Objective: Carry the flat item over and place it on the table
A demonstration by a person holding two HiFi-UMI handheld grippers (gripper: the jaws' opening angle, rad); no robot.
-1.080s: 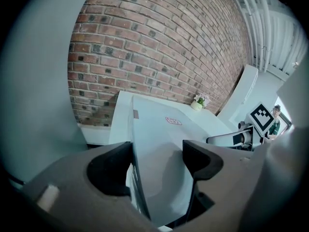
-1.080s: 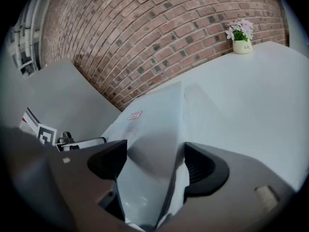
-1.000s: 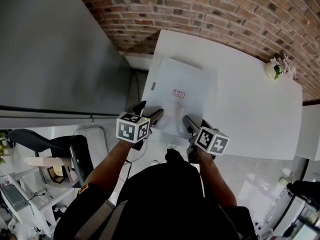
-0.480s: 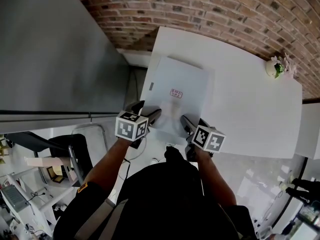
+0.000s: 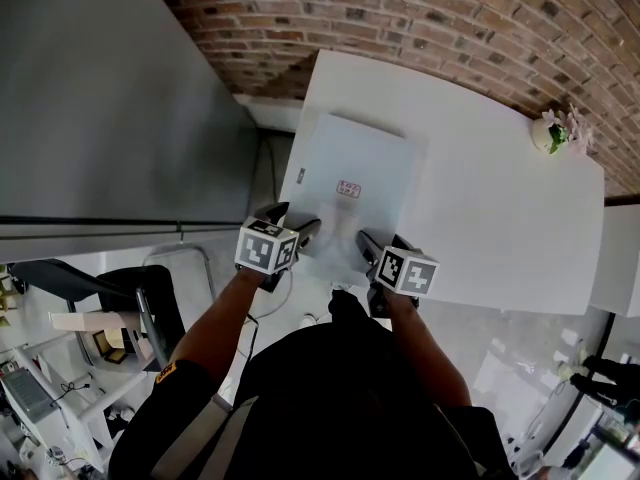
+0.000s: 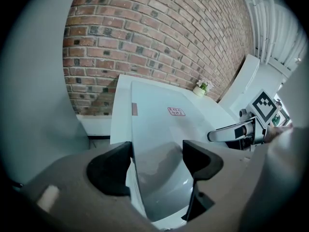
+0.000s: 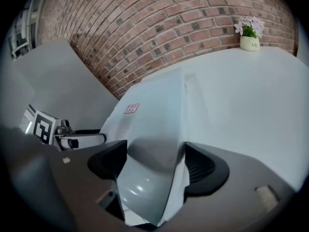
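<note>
In the head view the worktop point(image 5: 500, 218) fills the centre and right of the frame, with the brick wall point(image 5: 450, 18) behind it along the top. A wall panel point(image 5: 100, 98) takes the upper left. The flat item point(image 5: 360, 168) lies over the worktop's left part. Its near edge sits at centre frame between the jaws of the left gripper point(image 5: 295, 224), at its lower-left corner, and of the right gripper point(image 5: 378, 250), at its lower right. A flower pot point(image 5: 548, 138) stands on the worktop at upper right, well apart from the item.
</note>
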